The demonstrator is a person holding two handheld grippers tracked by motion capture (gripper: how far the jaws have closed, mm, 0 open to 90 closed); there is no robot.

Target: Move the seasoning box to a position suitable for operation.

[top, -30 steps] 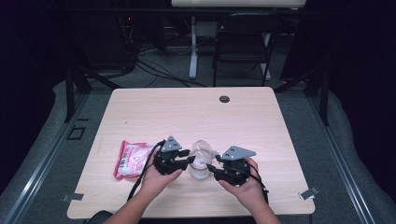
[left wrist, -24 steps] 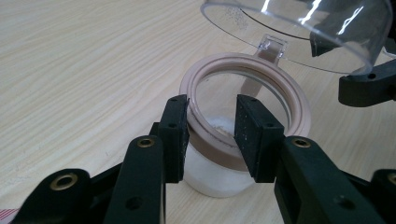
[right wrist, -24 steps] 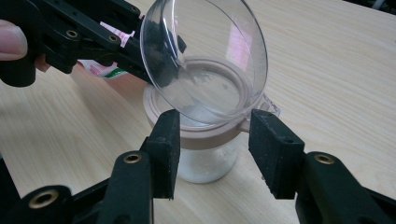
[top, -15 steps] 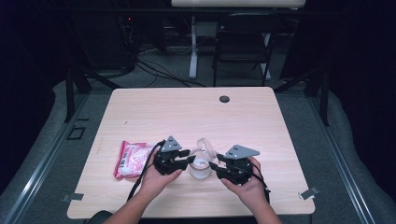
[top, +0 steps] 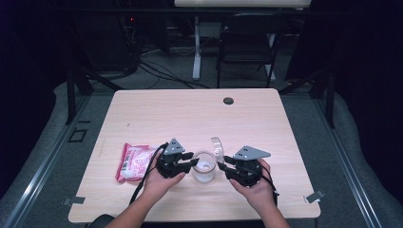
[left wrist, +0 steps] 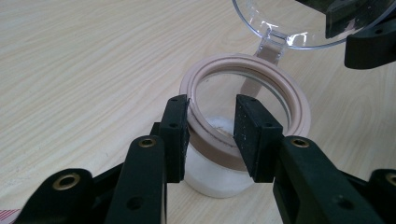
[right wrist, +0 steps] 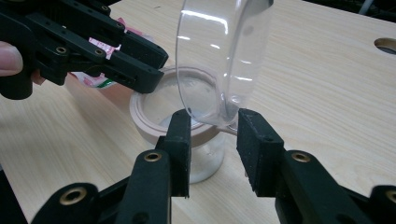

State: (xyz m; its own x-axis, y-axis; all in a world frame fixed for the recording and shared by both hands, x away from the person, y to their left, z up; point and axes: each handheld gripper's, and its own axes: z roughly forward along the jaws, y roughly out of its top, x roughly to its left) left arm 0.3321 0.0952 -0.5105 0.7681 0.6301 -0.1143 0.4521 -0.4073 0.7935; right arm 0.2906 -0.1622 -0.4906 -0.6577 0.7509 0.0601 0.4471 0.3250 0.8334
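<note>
A clear jar (top: 203,170) with a beige rim (left wrist: 292,88) stands near the table's front, with white stuff in its bottom. Its clear hinged lid (top: 217,148) stands tipped up on edge over the far side of the rim. My left gripper (top: 191,162) comes in from the left. In the left gripper view (left wrist: 211,126) its pads sit on either side of the near rim, closed on it. My right gripper (right wrist: 214,135) has just been closing its jaws, and the lid's lower edge (right wrist: 210,119) is now held between its pads.
A pink and white packet (top: 135,161) lies flat just left of my left hand. A dark round hole (top: 228,100) sits in the tabletop (top: 190,118) at the far side. Chairs and cables stand on the floor beyond the table.
The lid has swung up from over the jar's mouth to stand on edge. My right gripper's jaws have narrowed around it. The left gripper and the jar have stayed put.
</note>
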